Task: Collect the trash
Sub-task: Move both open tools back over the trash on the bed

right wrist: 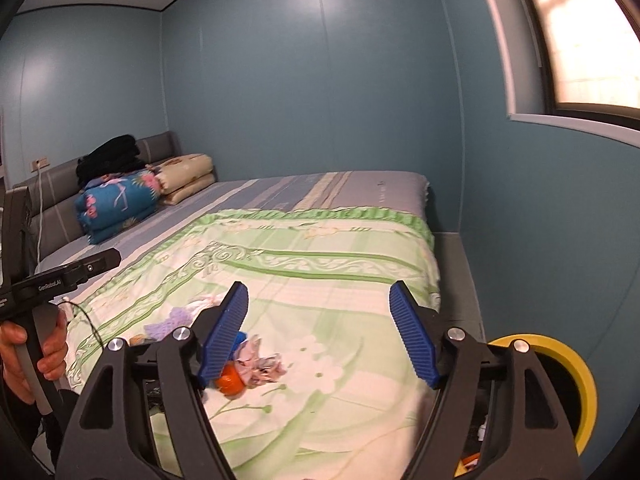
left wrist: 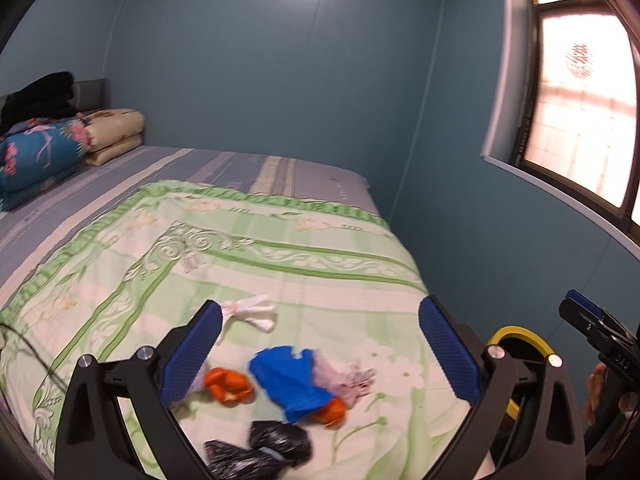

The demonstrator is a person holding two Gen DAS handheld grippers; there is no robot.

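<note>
Trash lies on the green floral bedspread (left wrist: 280,256): a white crumpled tissue (left wrist: 252,312), an orange peel (left wrist: 229,386), a blue wrapper (left wrist: 292,380), a pinkish crumpled paper (left wrist: 356,380) and a black plastic bag (left wrist: 260,452). My left gripper (left wrist: 320,352) is open and empty above this pile. My right gripper (right wrist: 318,336) is open and empty above the bed; an orange peel (right wrist: 229,384) and pink paper (right wrist: 262,366) lie by its left finger. A yellow-rimmed bin (right wrist: 560,380) stands beside the bed at the right; its rim also shows in the left wrist view (left wrist: 516,334).
Folded quilts (right wrist: 120,204) and black clothes (right wrist: 108,158) are stacked at the headboard. Blue walls and a window (left wrist: 580,112) bound the right side. The left hand's gripper handle (right wrist: 40,284) shows at the left edge. A narrow floor strip (right wrist: 460,272) runs between bed and wall.
</note>
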